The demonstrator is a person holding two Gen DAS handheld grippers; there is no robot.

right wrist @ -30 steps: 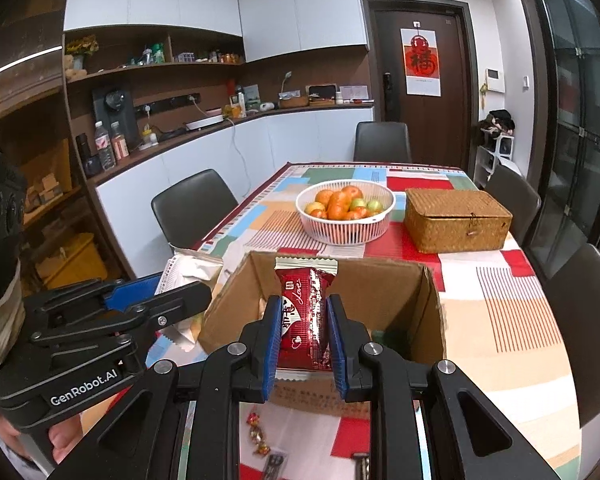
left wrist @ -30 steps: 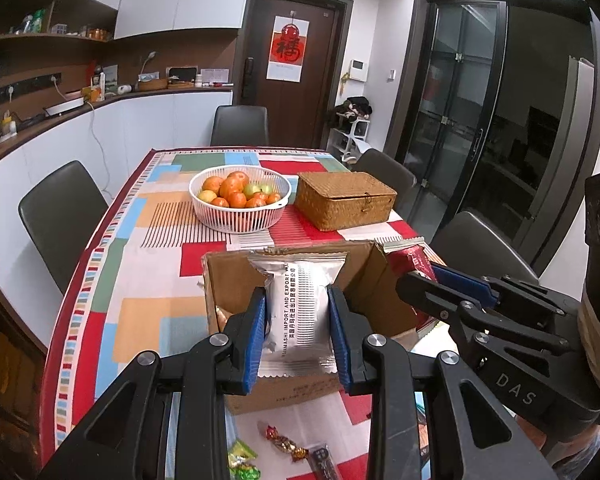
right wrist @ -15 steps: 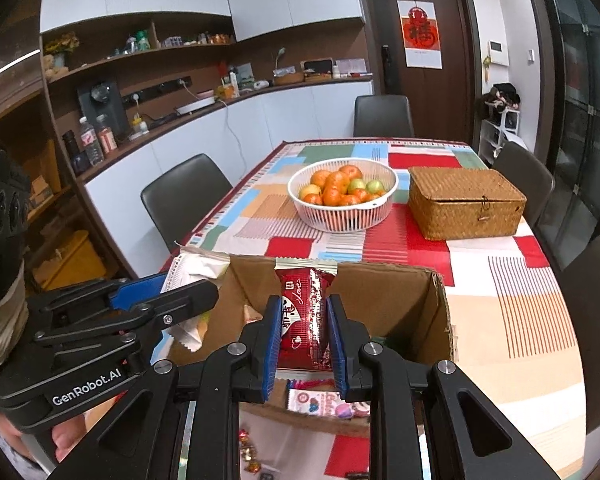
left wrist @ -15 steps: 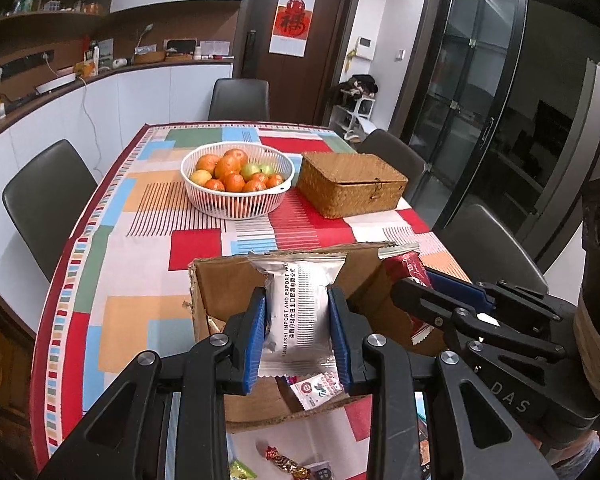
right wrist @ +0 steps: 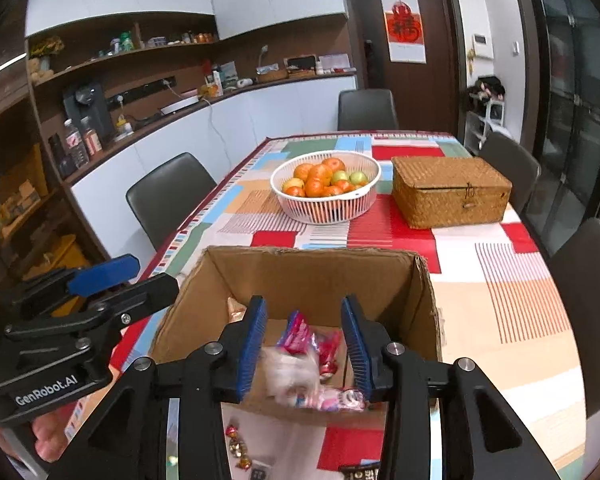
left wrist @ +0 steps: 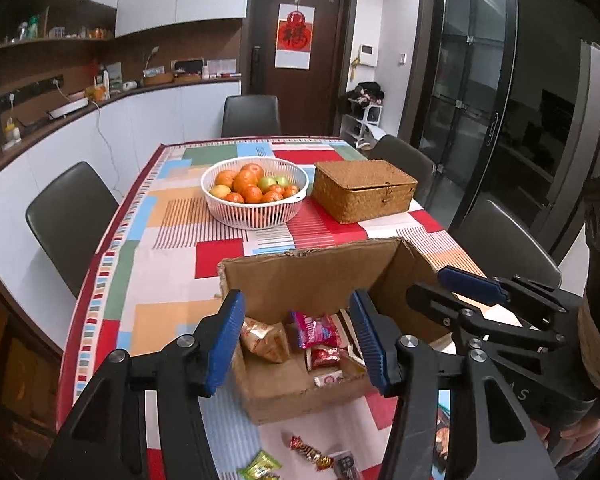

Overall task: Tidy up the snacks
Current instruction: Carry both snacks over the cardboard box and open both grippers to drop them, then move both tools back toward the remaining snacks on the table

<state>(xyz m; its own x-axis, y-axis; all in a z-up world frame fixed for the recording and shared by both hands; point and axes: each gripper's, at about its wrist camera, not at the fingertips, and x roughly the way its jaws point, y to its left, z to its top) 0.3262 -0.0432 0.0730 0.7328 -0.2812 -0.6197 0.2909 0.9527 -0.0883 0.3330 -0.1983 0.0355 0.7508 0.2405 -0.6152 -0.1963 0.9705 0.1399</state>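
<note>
An open cardboard box (left wrist: 300, 280) stands at the near end of the table; it also shows in the right wrist view (right wrist: 312, 276). Several snack packets (left wrist: 314, 330) lie inside it, blurred in the right wrist view (right wrist: 300, 364). My left gripper (left wrist: 298, 340) is open and empty above the box's near side. My right gripper (right wrist: 304, 350) is open and empty above the box too, beside the left one. Loose candies (left wrist: 310, 450) lie on the tablecloth in front of the box.
A white basket of fruit (left wrist: 255, 192) and a wicker box (left wrist: 364, 190) stand further back on the patchwork tablecloth (left wrist: 160, 264). Dark chairs (left wrist: 70, 216) surround the table. A counter runs along the left wall.
Both grippers have opened. The white packet from the left and the red packet from the right have dropped into the box.
</note>
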